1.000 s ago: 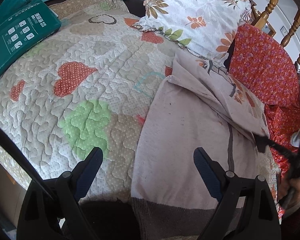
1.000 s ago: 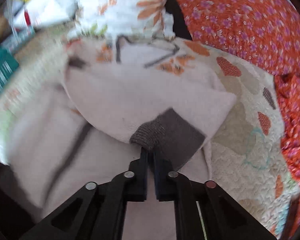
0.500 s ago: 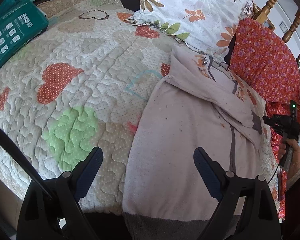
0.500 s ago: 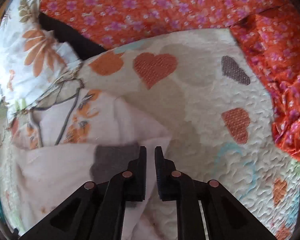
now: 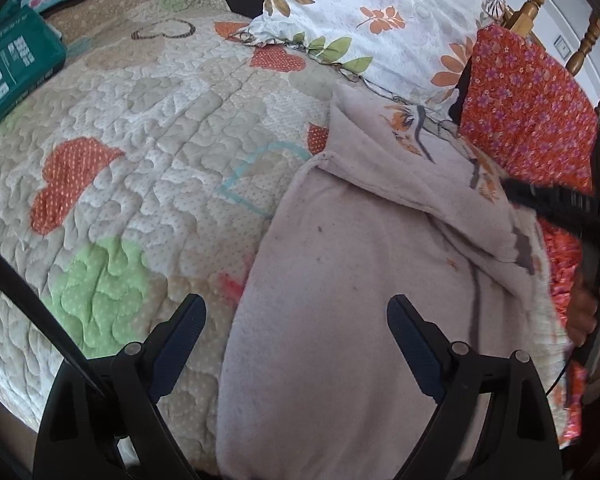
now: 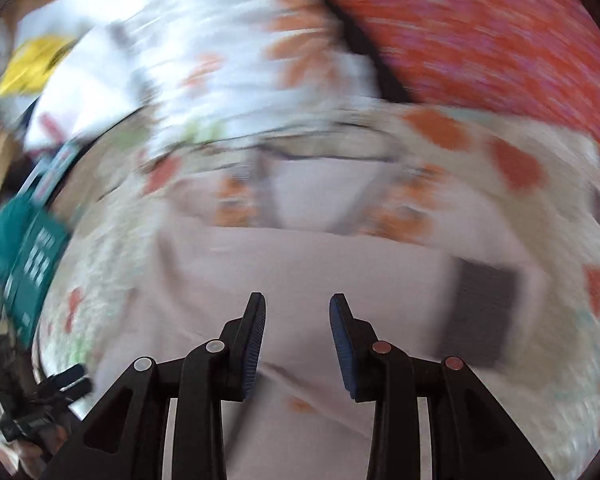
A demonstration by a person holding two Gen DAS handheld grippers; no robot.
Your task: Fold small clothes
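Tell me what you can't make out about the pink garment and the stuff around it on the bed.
- Pink garment: its near hem is cut off by the bottom edge of the left wrist view, behind the left gripper fingers.
- Its far right edge: hidden by the right gripper there.
- Right wrist view: motion blur smears the garment's print.
- Green pack: lettering too small.

Heavily motion-blurred view: right gripper (image 6: 298, 312), jaws opening with nothing between them, above a pale pink garment (image 6: 320, 256) with grey cuff (image 6: 484, 312), lying on heart-patterned quilt (image 6: 560, 216); teal package (image 6: 24, 248) at left.
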